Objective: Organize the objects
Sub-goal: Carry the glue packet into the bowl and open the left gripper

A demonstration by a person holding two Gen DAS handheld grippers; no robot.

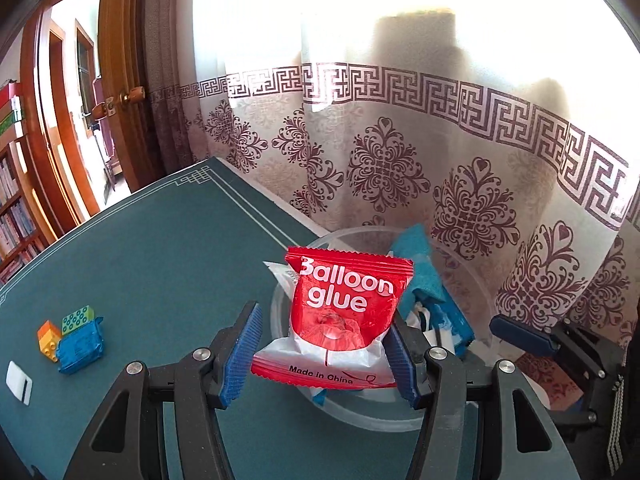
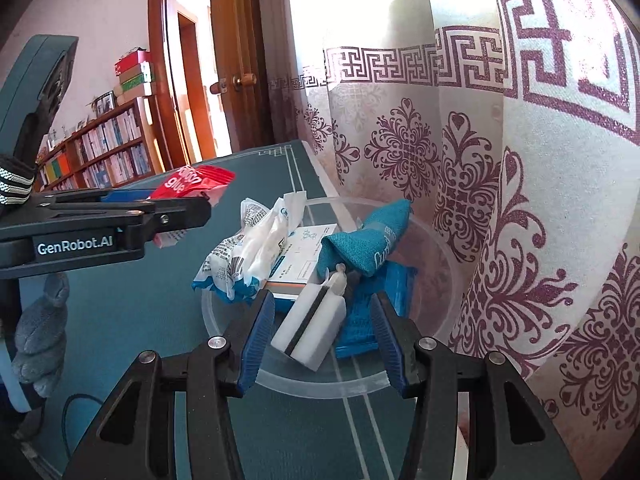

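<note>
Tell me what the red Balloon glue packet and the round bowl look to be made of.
Red Balloon glue packet: likely glossy plastic film; it shows crinkles, sheen and zigzag-cut sealed edges. Round bowl: probably frosted translucent plastic; the curtain pattern and the table show through its wall, blurred.

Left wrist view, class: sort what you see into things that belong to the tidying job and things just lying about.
Belongs to the job:
- Balloon glue packet, held in the left claw
- clear plastic bowl
- toy bricks
- blue packet
- white eraser

Just lying about:
- patterned curtain
- wooden door
- bookshelf
</note>
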